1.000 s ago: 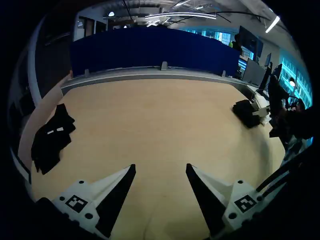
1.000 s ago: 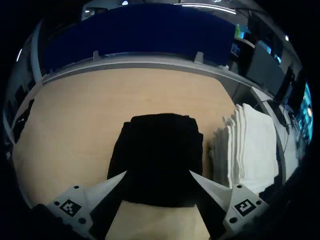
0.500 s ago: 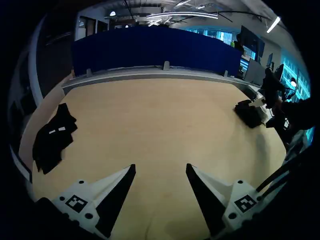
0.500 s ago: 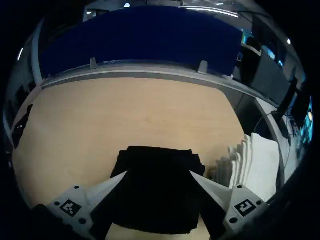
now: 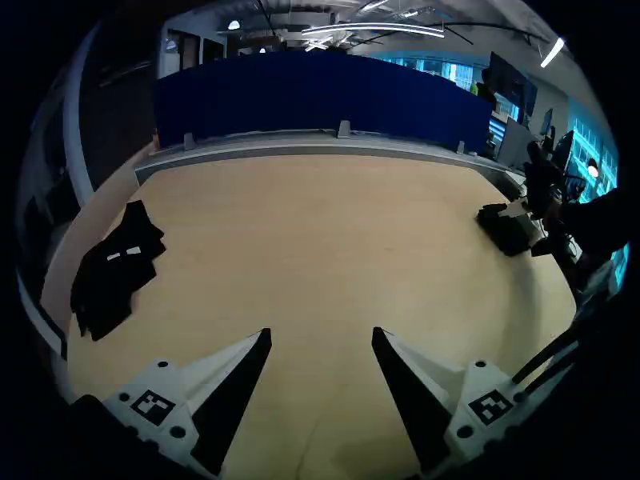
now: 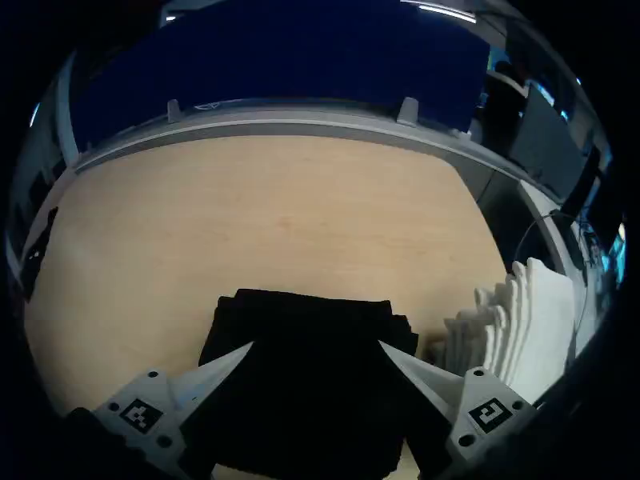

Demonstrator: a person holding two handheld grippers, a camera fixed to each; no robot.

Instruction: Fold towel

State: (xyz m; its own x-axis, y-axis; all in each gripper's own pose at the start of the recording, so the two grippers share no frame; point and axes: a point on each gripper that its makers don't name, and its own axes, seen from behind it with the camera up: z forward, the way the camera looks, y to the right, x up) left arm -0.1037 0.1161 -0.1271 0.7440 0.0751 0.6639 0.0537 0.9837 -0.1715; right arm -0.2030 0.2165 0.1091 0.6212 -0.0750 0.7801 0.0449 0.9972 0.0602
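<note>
My left gripper (image 5: 320,336) gapes above the table (image 5: 320,224); a crumpled black towel (image 5: 116,268) lies at nine o'clock, folded black cloth (image 5: 506,230) at three.

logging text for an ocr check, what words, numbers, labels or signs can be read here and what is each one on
No words or numbers can be read.
Left gripper: black-and-white square markers, patterns and not text.
Right gripper: the same kind of markers, no text.
Black cloth: two small white tags, too small to read.
</note>
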